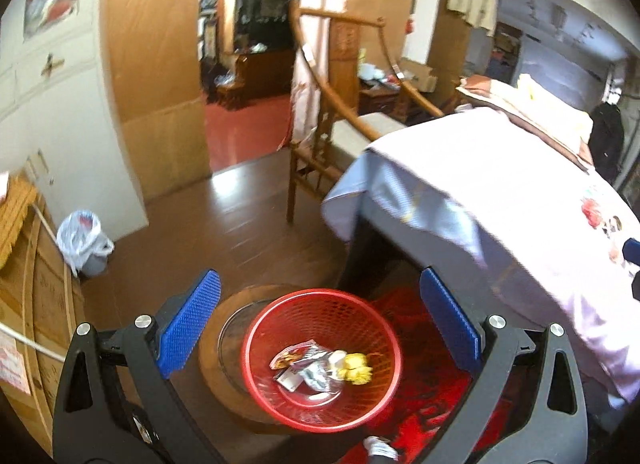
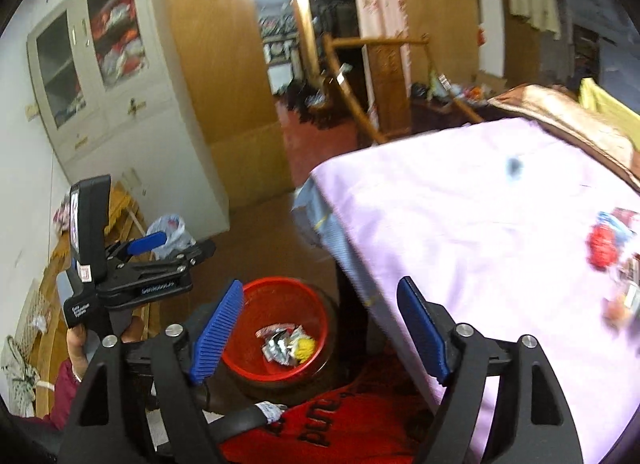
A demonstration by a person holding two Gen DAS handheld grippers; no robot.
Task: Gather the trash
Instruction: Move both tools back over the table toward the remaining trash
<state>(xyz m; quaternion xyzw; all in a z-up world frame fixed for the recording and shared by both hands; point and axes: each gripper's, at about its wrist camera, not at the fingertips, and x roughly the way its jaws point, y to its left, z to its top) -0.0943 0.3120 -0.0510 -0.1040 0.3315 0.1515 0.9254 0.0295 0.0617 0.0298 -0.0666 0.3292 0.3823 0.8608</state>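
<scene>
With both jaws apart and empty, you sit between drops: basket (image 1: pixel 320 352) on floor holds wrappers (image 1: pixel 316 368). More trash (image 2: pixel 612 260) lies on bed (image 2: pixel 460 223), well apart. Next: swing right gripper (image 2: pixel 320 332) there; left gripper (image 1: pixel 320 316) hangs over basket.

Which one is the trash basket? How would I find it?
Find the bed with the pink sheet, then look down past its near corner to the brown floor. There sits a round red mesh basket with wrappers in it, unlike the white plastic bag by the wall.
</scene>
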